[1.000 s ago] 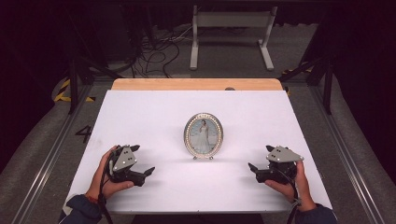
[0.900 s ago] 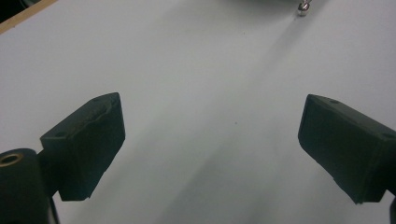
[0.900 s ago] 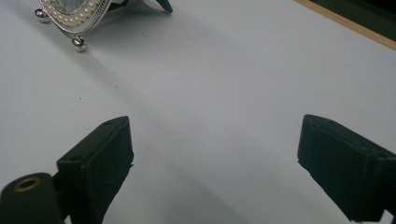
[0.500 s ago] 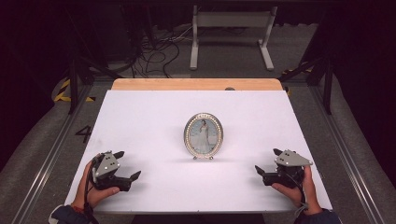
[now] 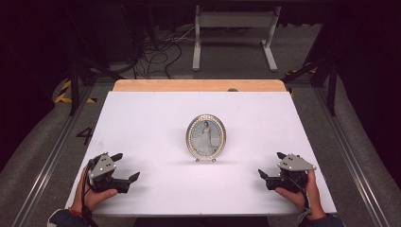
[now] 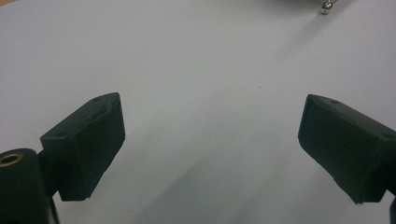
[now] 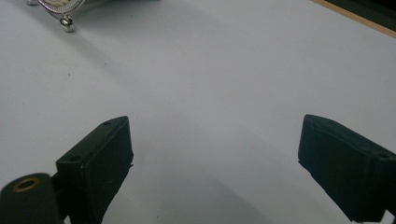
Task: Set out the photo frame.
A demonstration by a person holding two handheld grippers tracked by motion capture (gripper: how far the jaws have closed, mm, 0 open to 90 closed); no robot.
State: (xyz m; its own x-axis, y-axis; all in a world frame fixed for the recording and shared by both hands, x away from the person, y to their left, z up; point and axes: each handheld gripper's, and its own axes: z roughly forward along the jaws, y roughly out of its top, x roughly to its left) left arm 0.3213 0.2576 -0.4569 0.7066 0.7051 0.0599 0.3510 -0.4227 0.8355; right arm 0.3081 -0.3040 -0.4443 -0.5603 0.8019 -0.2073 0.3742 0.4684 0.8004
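Observation:
An oval silver photo frame (image 5: 206, 137) with a picture of a figure in a white dress stands upright at the middle of the white table (image 5: 142, 118). My left gripper (image 5: 126, 166) rests near the front left corner, held in a hand, open, with nothing between its jaws. My right gripper (image 5: 270, 164) sits near the front right corner, also open and bare. In the left gripper view, the left gripper (image 6: 210, 140) spreads wide over bare white table, with a foot of the frame (image 6: 327, 5) at the top. The right gripper (image 7: 215, 158) likewise stands open, and the frame's base (image 7: 58, 7) shows at the top left.
A wooden strip (image 5: 198, 85) runs along the table's far edge. Behind it lie cables (image 5: 156, 52) and a white metal stand (image 5: 234, 33) on a dark floor. Metal rails (image 5: 52, 156) flank the table.
Both hands have drawn outward and back toward the near edge, away from the frame. The frame has not moved.

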